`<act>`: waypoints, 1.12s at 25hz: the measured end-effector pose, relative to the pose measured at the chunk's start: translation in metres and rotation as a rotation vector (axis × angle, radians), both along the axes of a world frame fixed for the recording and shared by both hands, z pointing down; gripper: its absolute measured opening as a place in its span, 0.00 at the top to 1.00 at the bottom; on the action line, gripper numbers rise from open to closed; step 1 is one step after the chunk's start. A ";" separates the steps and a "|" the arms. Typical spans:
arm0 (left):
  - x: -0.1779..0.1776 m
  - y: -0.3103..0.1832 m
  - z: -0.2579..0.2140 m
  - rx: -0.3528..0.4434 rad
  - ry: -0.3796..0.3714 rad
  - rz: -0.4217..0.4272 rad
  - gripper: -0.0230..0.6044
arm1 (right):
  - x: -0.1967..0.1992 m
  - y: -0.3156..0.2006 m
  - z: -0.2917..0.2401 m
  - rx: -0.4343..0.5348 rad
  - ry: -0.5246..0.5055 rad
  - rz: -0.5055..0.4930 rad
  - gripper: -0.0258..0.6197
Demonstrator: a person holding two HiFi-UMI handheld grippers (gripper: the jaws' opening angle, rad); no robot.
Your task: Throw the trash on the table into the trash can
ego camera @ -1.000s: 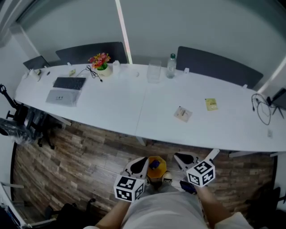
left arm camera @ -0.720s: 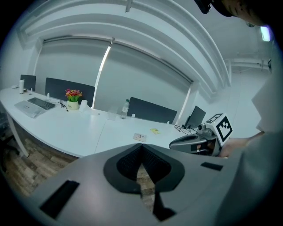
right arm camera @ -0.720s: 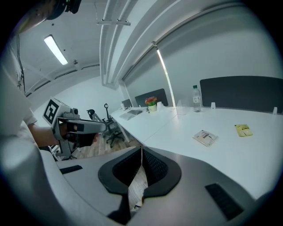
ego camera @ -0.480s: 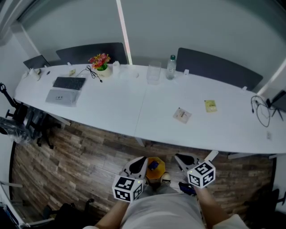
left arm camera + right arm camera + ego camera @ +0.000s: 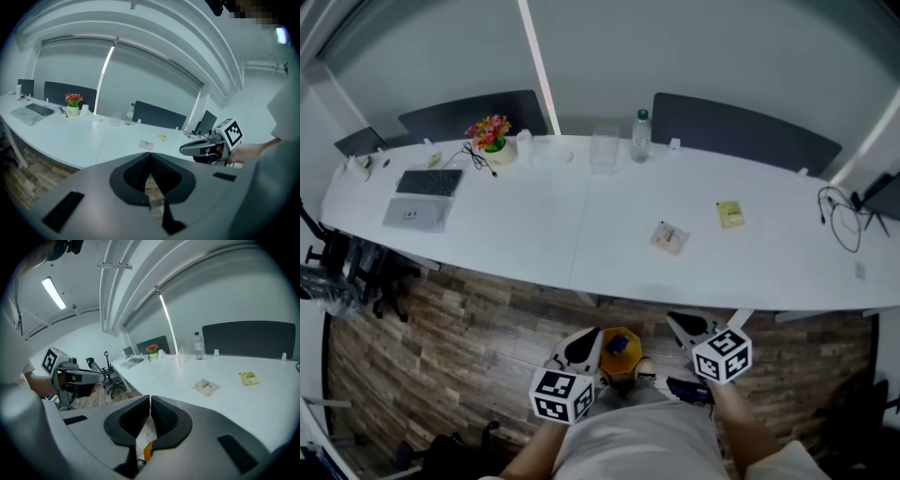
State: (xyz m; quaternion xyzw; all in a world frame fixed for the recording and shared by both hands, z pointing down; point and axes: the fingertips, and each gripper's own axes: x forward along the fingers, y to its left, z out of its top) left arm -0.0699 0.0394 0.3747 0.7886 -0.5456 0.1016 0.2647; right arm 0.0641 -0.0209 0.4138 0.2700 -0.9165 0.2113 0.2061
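Head view: pale packet [image 5: 668, 237] and yellow packet [image 5: 730, 214] wait on the table [image 5: 534, 225] beyond the trash can [image 5: 628, 362]; left gripper [image 5: 585, 337] and right gripper [image 5: 677, 322] flank it, fingers closed, empty.

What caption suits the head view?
Pale square wrapper and yellow wrapper on long white table; orange trash can below.

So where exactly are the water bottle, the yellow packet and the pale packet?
water bottle [image 5: 641, 139]: head view, middle of its body.
yellow packet [image 5: 730, 214]: head view, centre of its top face.
pale packet [image 5: 669, 237]: head view, centre of its top face.
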 end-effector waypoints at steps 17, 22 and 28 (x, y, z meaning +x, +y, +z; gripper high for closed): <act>0.013 -0.054 0.017 -0.007 -0.004 0.016 0.96 | 0.033 -0.112 0.029 0.018 0.065 0.084 0.90; 0.018 -0.063 0.027 -0.040 -0.005 0.031 0.96 | 0.037 -0.149 0.048 0.003 0.083 0.105 0.84; 0.007 -0.069 0.044 -0.079 -0.041 0.015 0.96 | 0.035 -0.192 0.087 -0.024 0.161 0.075 0.62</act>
